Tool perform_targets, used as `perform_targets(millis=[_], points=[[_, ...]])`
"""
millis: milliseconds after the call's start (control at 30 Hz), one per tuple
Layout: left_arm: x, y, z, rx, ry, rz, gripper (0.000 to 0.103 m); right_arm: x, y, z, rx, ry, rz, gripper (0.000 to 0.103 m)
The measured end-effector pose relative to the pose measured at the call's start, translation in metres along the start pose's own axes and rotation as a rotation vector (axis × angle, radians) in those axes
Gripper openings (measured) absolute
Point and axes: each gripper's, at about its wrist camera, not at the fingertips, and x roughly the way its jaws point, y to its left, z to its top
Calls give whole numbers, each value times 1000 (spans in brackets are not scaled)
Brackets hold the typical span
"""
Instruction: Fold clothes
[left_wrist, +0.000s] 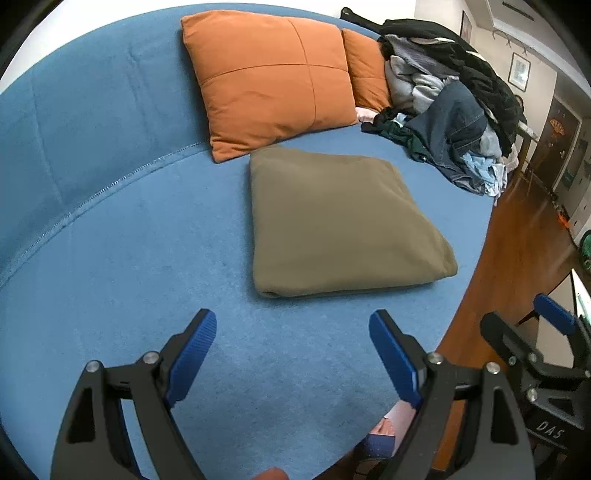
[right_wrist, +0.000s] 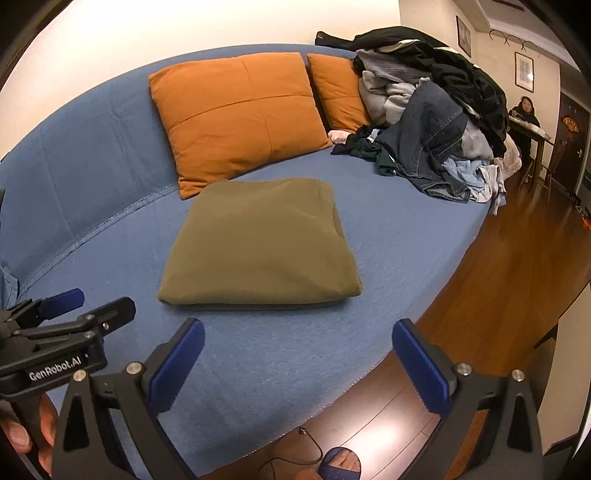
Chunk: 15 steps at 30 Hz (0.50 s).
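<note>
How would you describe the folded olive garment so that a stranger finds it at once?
Start from the blue sofa. On its seat, just in front of the large orange cushion, lies the olive garment. It is the only neatly folded piece, a flat square apart from the tangled clothes pile farther along the seat.

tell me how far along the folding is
Done: one olive-green garment lies folded flat on the blue sofa. In hand: nothing; the left tool and right tool are both open and empty. Left: the pile of unfolded clothes at the far end.
</note>
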Motion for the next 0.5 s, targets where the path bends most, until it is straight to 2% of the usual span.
perform_targets(millis=[500], points=[[3, 4, 0, -11, 10, -8, 85, 4, -1, 0, -11, 2, -3, 103]])
